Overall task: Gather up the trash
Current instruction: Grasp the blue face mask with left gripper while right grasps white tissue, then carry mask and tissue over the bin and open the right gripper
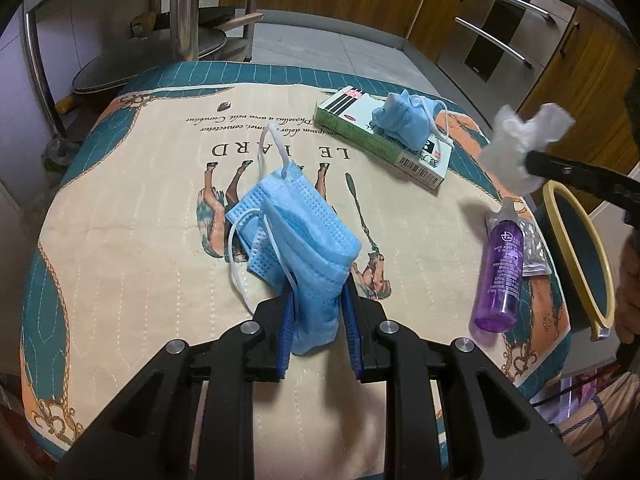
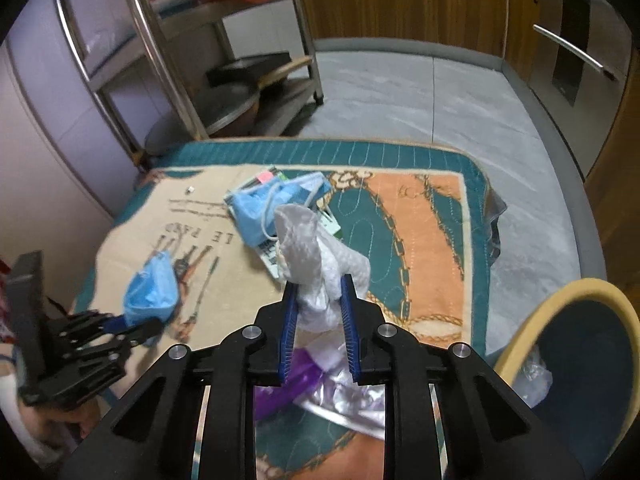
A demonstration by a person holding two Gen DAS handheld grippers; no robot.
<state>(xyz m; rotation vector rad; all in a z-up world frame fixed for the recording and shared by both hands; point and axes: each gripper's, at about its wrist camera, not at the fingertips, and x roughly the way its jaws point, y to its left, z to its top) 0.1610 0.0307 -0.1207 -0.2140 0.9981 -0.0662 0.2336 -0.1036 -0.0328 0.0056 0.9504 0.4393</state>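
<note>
Left gripper (image 1: 318, 300) angled down, fingers clamped, right gripper (image 2: 319, 300) angled down, fingers clamped

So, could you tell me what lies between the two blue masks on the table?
In the left wrist view, only bare printed cloth separates the held mask from the crumpled mask on the box.

Dim indoor light, heavy fisheye warp, right view blurred

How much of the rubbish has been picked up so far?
Some wrapping already lies in the bin. In hand: the left gripper pinches a blue mask, the right gripper a tissue. Left: a second mask on a box, a purple bottle and a foil packet.
</note>
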